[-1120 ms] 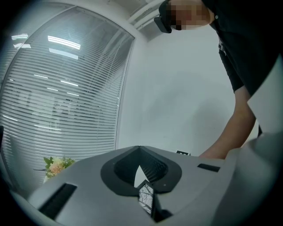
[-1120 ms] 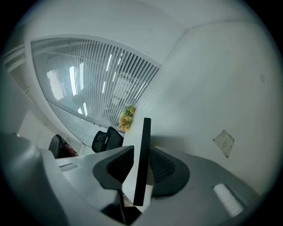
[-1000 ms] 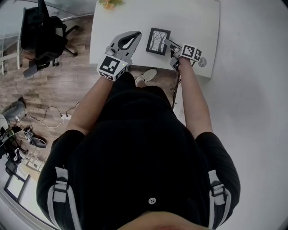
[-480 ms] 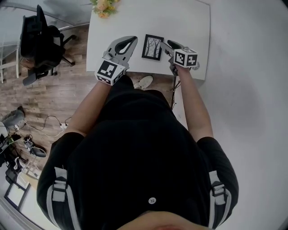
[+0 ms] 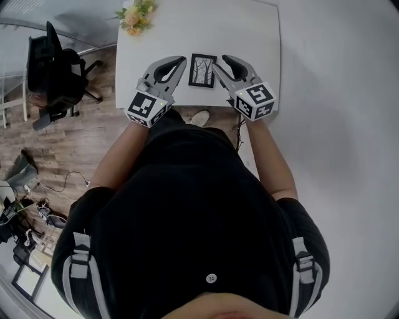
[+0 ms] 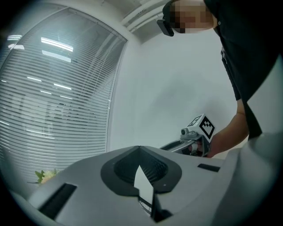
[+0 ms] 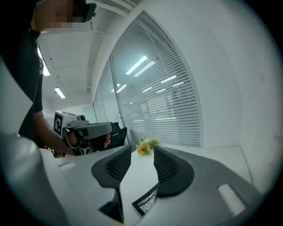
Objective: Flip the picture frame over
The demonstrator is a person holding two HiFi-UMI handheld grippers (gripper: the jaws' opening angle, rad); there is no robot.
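The black picture frame (image 5: 202,70) lies flat near the front edge of the white table (image 5: 249,31), its tree picture facing up. My left gripper (image 5: 182,61) hovers just left of it with its fingertips touching, shut on nothing. My right gripper (image 5: 220,63) hangs just right of the frame, raised off it; its jaws have just been closing a little and stand apart with nothing between them. In the right gripper view a corner of the frame (image 7: 146,203) shows below the parted jaws (image 7: 142,152). The left gripper view shows closed tips (image 6: 139,150).
A small bunch of flowers (image 5: 134,15) stands at the table's far left corner. A black office chair (image 5: 53,68) sits on the wood floor to the left. A white wall runs along the table's right side, and window blinds (image 7: 168,110) lie behind it.
My right gripper has left the frame's right edge, risen and rolled upright. My left gripper has lifted slightly. The frame stays flat with its picture side up.
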